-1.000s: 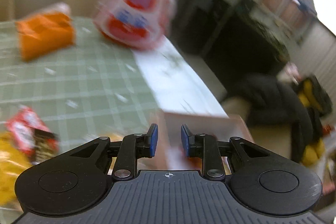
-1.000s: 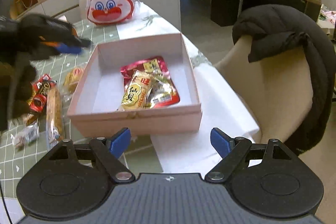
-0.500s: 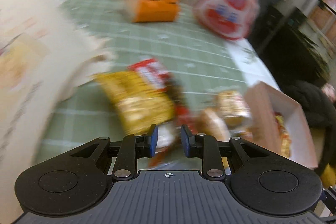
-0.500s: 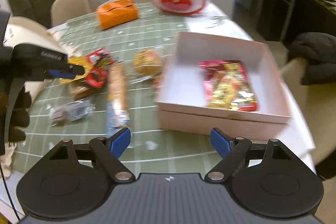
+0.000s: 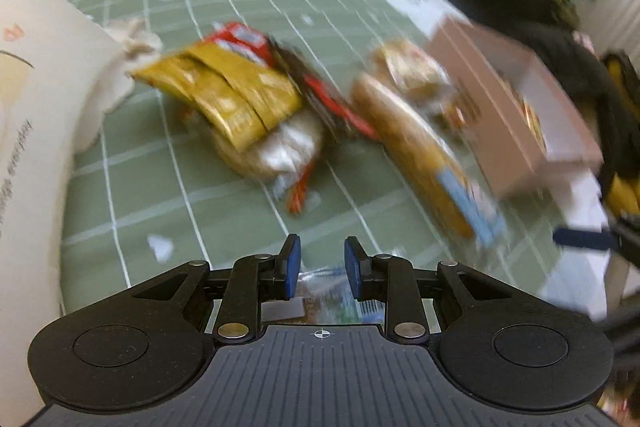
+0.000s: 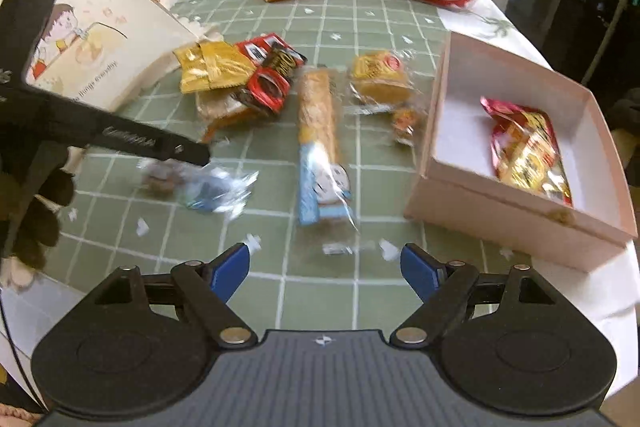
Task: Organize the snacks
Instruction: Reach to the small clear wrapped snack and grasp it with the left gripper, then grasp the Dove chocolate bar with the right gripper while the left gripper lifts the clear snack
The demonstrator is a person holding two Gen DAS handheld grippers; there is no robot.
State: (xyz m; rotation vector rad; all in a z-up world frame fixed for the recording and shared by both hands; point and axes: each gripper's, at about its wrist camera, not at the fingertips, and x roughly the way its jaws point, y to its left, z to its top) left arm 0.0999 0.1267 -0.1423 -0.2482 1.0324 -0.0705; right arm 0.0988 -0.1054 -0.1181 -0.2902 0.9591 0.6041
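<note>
- One pink box (image 6: 516, 163) on the table (image 6: 360, 23) holds two snack packets (image 6: 528, 151).
- Left gripper (image 5: 318, 265), fingers narrowly apart, empty, over one clear-wrapped snack (image 6: 204, 185).
- Right gripper (image 6: 325, 271) wide open, empty.
- One long bread stick (image 6: 320, 131) lies beside the box.

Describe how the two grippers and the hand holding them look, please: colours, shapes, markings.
Both the left gripper and the right gripper have black ribbed bodies, two round discs, silver pivot pins, a small white crosshair mark and blue finger pads. In the right wrist view the left gripper's side carries pale lettering, too blurred to read, and a dark glove covers the hand on it.
</note>
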